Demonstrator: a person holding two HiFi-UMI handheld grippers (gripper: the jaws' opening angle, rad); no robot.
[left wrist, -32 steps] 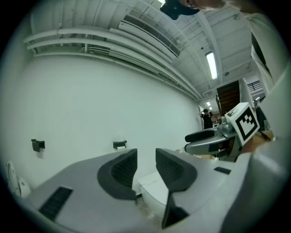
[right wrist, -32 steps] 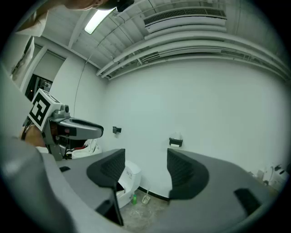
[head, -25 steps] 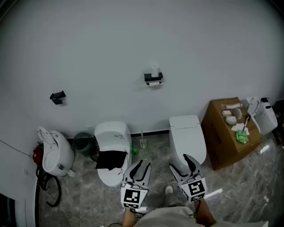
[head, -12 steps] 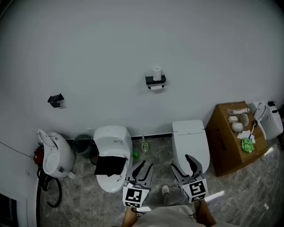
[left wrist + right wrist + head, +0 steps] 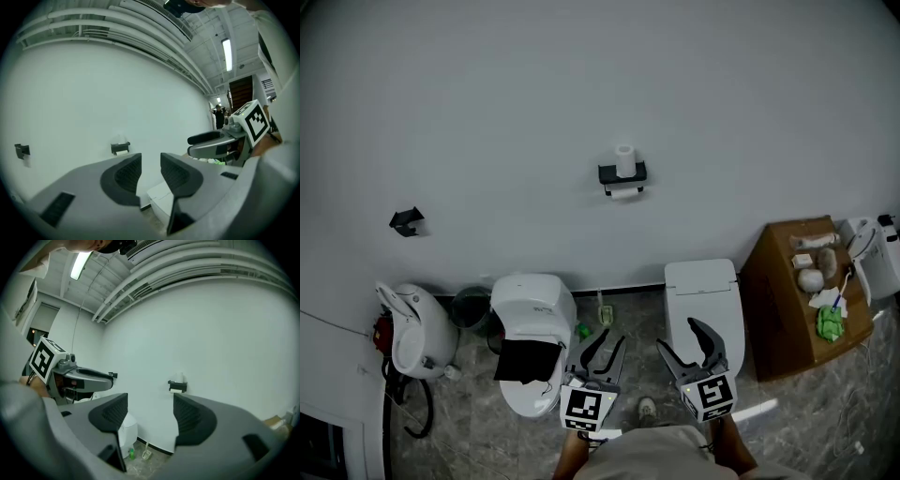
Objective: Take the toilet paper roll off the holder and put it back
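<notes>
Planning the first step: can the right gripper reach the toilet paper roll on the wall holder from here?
Probably not. The right gripper, jaws apart, hangs far short of the toilet paper roll on the holder. Nothing seems to block it; stepping closer should do.

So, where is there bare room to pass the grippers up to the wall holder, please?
Bare wall surrounds the holder, left to the black bracket, right to above the cardboard box. The floor between the left toilet and right toilet is narrow and holds a green bottle. The box top is crowded.
</notes>
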